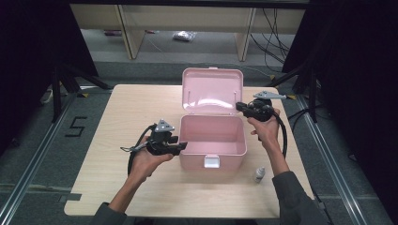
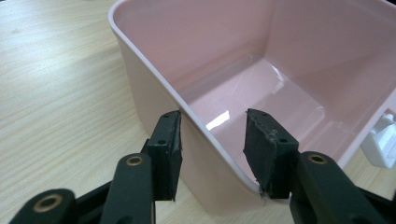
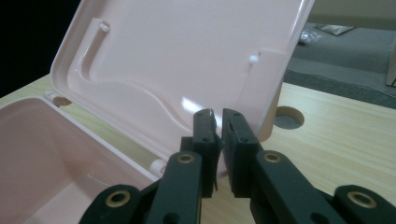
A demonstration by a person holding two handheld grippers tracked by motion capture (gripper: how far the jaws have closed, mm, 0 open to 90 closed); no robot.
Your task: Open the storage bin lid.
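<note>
The pink plastic storage box (image 1: 213, 140) with a white front latch stood at the middle of the pale wood worktop (image 1: 117, 122), its hinged pink lid (image 1: 211, 89) swung up and leaning back from the box's far edge. The inside of the box was bare and glossy.

The left tool (image 1: 180, 147) was at the box's left wall near the front corner. In the left gripper view its jaws were spread apart and straddled that wall (image 2: 187, 154), one pad outside and one inside over the rim, neither pressing on it as far as could be seen. The right tool (image 1: 240, 107) was at the box's far right corner, beside the right edge of the lid. In the right gripper view its jaws were drawn nearly together with a thin gap between them; they sat in front of the lid's right side wall (image 3: 261, 93), and whether that edge was pinched between them could not be told.

A small bottle with a pale cap (image 1: 260, 174) stood on the worktop just in front of the box's right front corner, apart from both tools.

By the look of it, the step in hand was steadying the open box by its left wall while the lid was handled from the right. The next move would call for the left jaws to clamp the wall firmly, so the light box would not slide or tip when the lid was swung.
</note>
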